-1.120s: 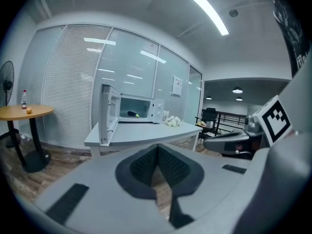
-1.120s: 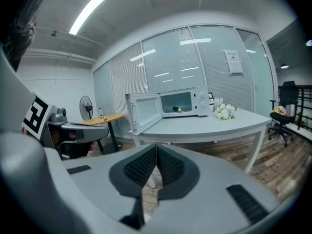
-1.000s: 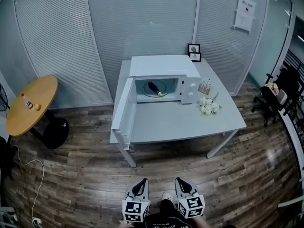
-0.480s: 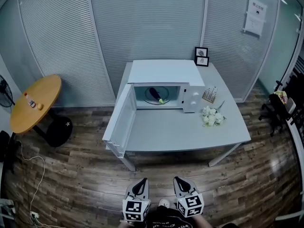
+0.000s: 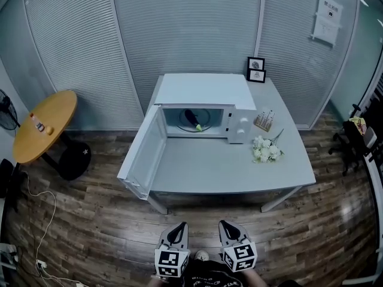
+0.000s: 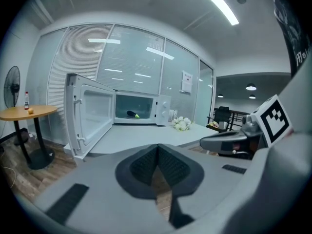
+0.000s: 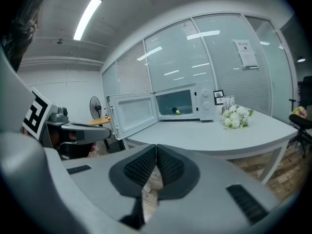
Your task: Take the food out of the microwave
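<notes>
A white microwave [image 5: 203, 91] stands on a grey table [image 5: 239, 166] with its door [image 5: 142, 154] swung wide open to the left. Inside lies a dark eggplant [image 5: 192, 118] with a green tip on a plate; it also shows as the eggplant [image 6: 131, 114] in the left gripper view and the eggplant [image 7: 176, 110] in the right gripper view. My left gripper [image 5: 176, 234] and right gripper [image 5: 229, 232] are side by side at the bottom, well short of the table. Both have their jaws shut with nothing between them.
White flowers [image 5: 265, 149] and a small holder [image 5: 262, 121] sit right of the microwave, picture frames [image 5: 256, 69] behind it. A round wooden table [image 5: 45, 126] with a bottle stands at left, a fan [image 6: 13, 83] beside it. Chairs [image 5: 359, 139] are at right. Cable [image 5: 36, 220] lies on the floor.
The table and microwave have come nearer and shifted in the head view as I walk toward them. Both grippers stay shut and side by side.
</notes>
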`<state>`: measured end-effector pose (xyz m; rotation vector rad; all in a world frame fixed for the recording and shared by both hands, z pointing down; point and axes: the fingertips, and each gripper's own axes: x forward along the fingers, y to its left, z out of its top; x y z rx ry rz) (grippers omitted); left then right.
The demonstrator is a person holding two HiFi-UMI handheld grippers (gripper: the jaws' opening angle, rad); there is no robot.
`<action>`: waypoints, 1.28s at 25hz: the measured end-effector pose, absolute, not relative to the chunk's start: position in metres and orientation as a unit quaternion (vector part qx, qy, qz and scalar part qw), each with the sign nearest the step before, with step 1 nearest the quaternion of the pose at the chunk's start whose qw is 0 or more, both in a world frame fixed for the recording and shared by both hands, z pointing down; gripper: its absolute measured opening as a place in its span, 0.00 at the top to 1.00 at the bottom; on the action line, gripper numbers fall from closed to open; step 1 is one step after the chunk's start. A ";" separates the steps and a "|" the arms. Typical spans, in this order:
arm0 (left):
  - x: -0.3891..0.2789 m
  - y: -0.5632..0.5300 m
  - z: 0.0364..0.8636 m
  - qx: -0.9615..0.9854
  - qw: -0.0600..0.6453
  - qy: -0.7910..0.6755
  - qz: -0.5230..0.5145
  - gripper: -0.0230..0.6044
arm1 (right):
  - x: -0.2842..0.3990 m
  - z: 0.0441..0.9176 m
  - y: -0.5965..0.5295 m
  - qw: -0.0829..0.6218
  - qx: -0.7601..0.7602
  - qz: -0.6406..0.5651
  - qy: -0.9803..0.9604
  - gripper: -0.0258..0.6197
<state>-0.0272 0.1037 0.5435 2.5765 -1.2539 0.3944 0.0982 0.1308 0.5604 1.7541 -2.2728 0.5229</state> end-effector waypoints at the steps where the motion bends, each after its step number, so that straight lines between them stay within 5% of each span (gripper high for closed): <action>1: -0.026 0.102 0.543 0.884 0.124 -0.430 0.135 0.95 | 0.099 0.561 0.130 0.111 0.597 0.181 -0.773 0.95; 32: 0.022 -0.093 0.535 0.916 0.109 -0.367 0.121 0.95 | 0.129 0.558 -0.042 0.107 0.641 0.192 -0.735 0.95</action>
